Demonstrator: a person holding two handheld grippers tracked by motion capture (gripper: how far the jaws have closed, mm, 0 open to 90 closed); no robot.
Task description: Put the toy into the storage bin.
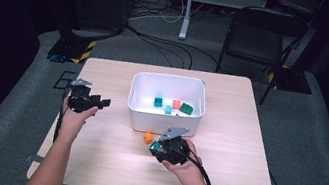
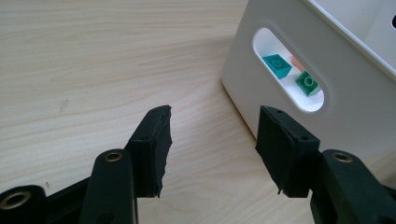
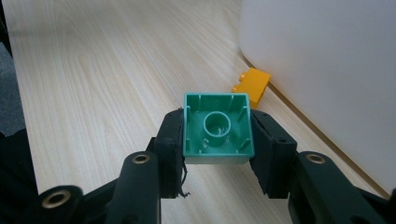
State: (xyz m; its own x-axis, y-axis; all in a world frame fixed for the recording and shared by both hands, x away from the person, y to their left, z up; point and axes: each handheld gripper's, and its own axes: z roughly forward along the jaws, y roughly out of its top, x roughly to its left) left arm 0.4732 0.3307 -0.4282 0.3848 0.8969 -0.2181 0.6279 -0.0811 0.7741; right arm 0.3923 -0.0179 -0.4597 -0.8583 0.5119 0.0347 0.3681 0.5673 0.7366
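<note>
A green toy brick (image 3: pixel 218 129) is clamped between the jaws of the right tongs (image 3: pixel 217 140), its hollow underside with one round tube turned to the camera, just above the table (image 1: pixel 224 148). An orange brick (image 3: pixel 252 85) is seen lying against the white bin (image 1: pixel 166 104). The left tongs (image 2: pixel 212 140) are held open and empty beside the bin's handle slot

Ahead of left gripper (image 2: pixel 212 140): bare table (image 2: pixel 93 70).
Right of it: white bin (image 2: pixel 345 112) wall blocks.
</note>
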